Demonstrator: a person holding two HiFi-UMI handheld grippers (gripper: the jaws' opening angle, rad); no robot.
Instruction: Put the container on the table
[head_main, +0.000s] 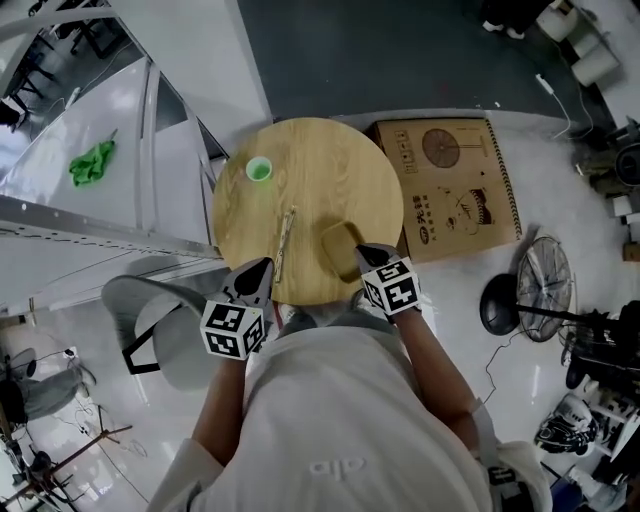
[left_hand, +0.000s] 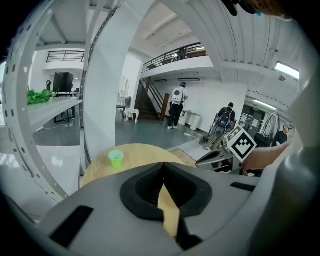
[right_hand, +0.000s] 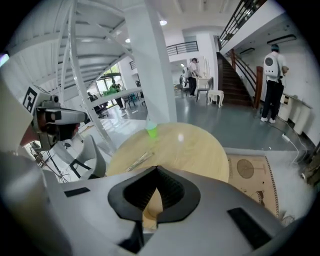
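Left claw (head_main: 264, 266) and right claw (head_main: 366, 251) hang pinched closed, empty, above the near edge of the counter (head_main: 310, 160). The container (head_main: 335, 240) lies there, seemingly placed; next, just back away.

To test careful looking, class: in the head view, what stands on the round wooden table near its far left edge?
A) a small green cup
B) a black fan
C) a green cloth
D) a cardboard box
A: the small green cup stands on the round wooden table, close to its far left edge.
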